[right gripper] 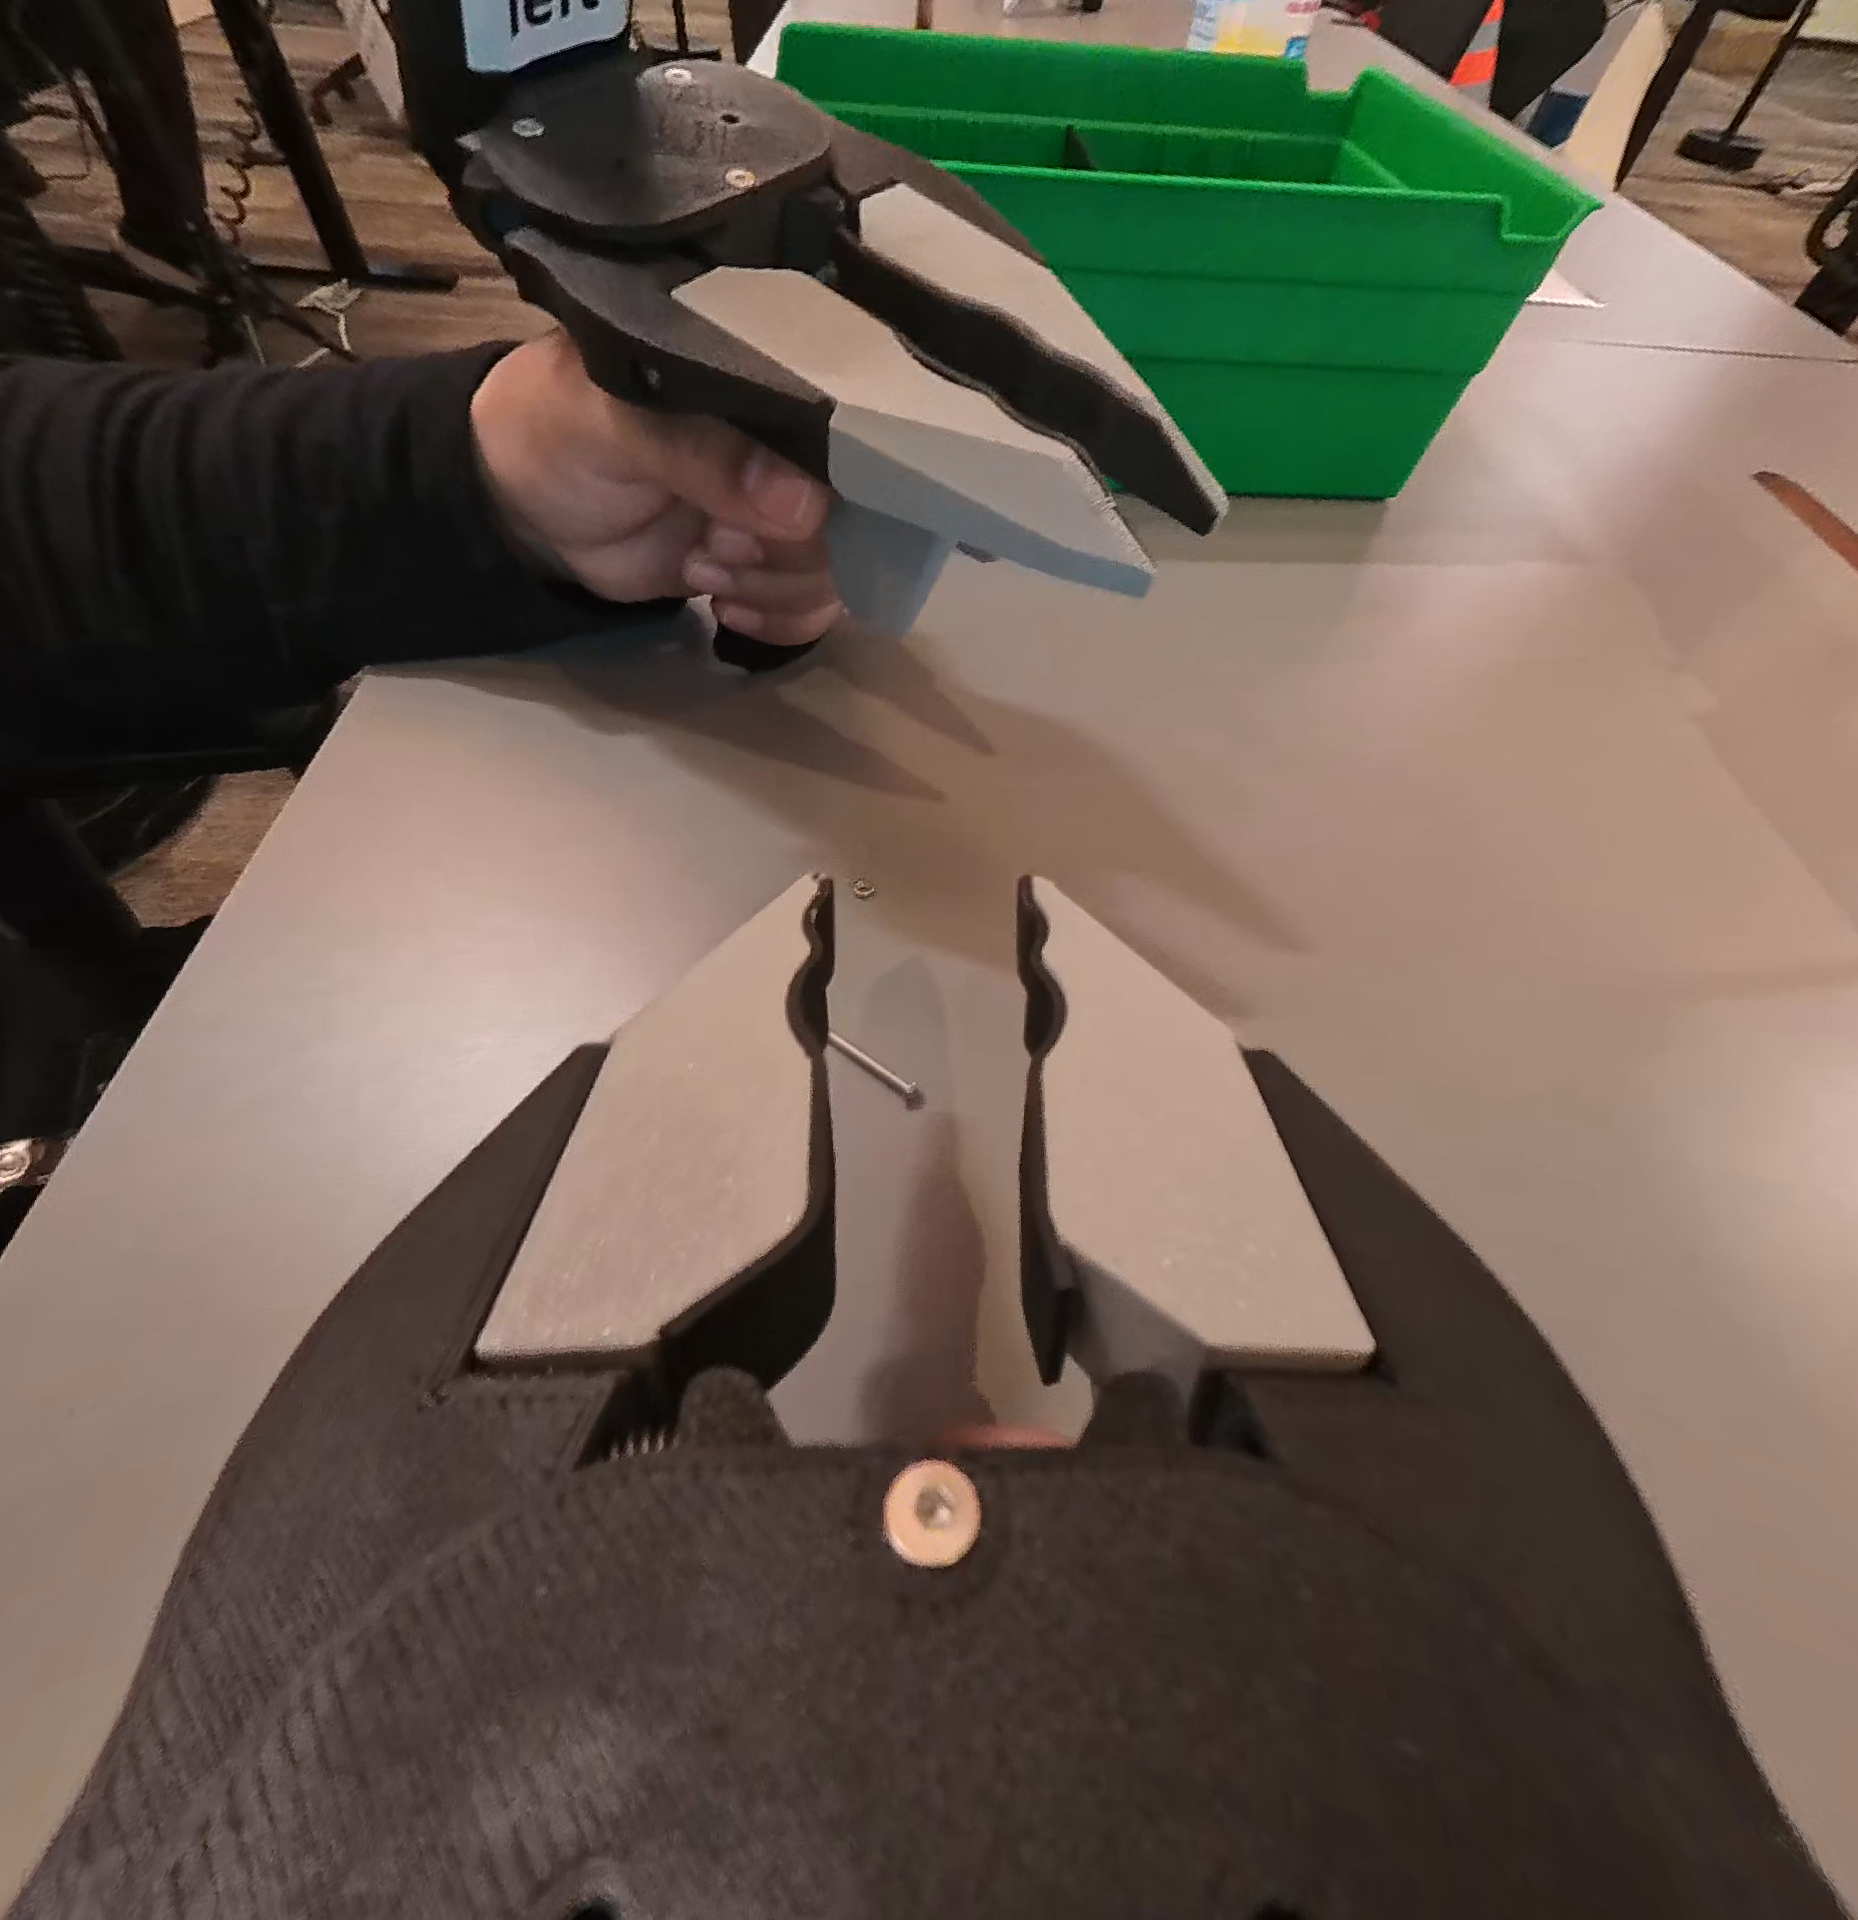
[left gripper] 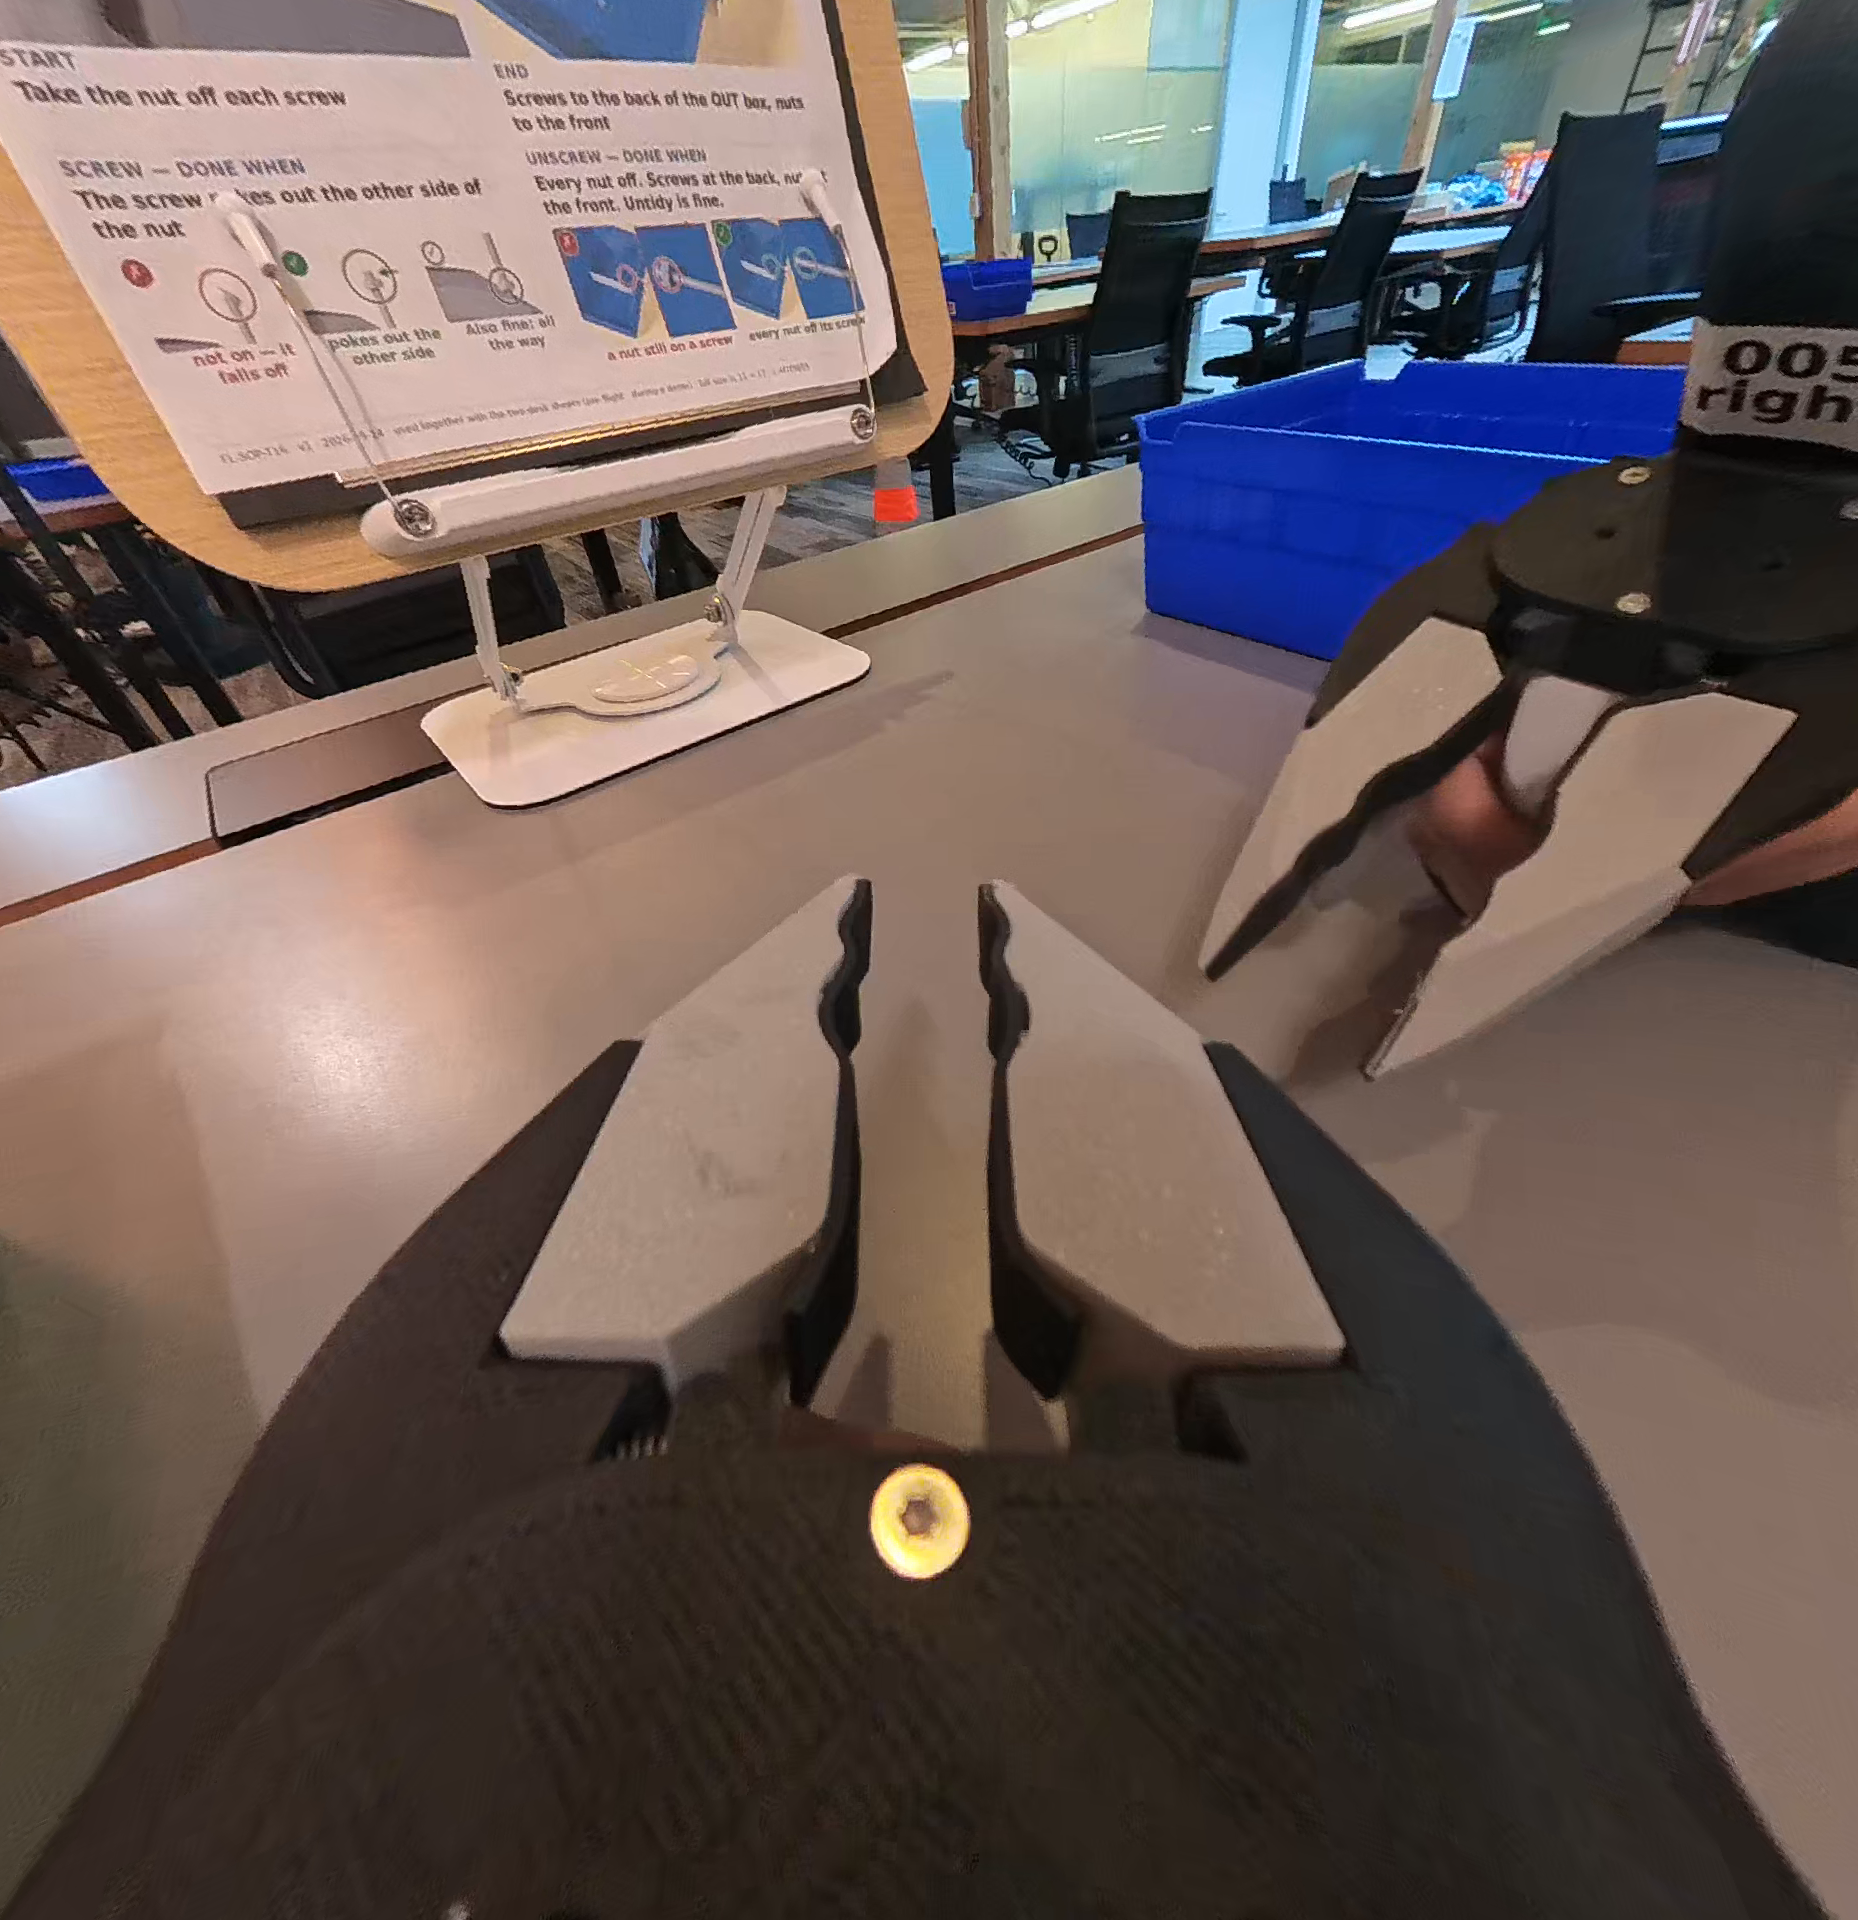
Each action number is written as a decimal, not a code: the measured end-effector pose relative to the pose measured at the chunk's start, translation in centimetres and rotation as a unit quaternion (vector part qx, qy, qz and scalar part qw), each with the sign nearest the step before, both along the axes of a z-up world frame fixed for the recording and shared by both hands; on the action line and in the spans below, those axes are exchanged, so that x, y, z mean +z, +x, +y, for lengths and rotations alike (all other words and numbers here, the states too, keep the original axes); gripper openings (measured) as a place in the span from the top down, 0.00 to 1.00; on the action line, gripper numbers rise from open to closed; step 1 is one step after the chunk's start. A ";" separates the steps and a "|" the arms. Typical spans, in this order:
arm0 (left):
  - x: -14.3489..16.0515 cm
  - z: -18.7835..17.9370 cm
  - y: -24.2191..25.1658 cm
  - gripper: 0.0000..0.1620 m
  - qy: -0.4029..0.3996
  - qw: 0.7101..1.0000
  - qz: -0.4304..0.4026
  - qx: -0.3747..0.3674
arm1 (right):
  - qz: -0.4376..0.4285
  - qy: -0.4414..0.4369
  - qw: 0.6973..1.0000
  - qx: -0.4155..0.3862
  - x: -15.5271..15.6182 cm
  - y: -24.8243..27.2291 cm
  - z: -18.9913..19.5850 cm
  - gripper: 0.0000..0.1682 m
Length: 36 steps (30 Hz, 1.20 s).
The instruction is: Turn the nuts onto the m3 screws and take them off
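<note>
I have both claws empty and parted. My right claw point(right gripper: 920, 894) hangs low over the table point(right gripper: 1424, 935) with its jaws apart, and the screw point(right gripper: 875, 1070) lies flat on the surface between them, its shank running under the left finger. The nut point(right gripper: 860, 886) sits loose just beyond that finger's tip, near the screw but not touching it, not far from the table's near-left edge. My left claw point(left gripper: 925, 894) is released too, raised above the table and holding nothing; the green bin point(right gripper: 1320, 260) stands behind it and the blue bin point(left gripper: 1372, 499) toward the far right. I judge I am at the pickup before threading. Next I need to close the right claw on the thin screw, which lies flat and may slip, then fetch the tiny nut with the left.
</note>
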State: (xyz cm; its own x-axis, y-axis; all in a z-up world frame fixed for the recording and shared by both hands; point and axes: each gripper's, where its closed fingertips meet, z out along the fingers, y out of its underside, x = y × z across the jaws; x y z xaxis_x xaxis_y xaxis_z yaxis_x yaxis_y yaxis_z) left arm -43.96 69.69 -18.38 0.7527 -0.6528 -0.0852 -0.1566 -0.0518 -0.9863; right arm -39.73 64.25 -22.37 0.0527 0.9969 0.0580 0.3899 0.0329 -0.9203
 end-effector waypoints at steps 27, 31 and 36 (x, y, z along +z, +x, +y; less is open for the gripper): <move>-0.6 0.2 0.2 0.89 -0.016 1.000 0.009 0.000 | -0.120 -0.033 0.990 0.064 -3.7 2.2 -1.0 0.83; -0.6 0.1 0.3 0.89 -0.017 1.000 0.008 -0.001 | -0.132 -0.024 0.989 0.064 -4.1 1.9 0.0 0.86; -0.7 0.2 0.3 0.89 -0.020 1.000 0.008 -0.003 | -0.156 -0.015 0.983 0.095 -4.8 1.6 -0.5 0.93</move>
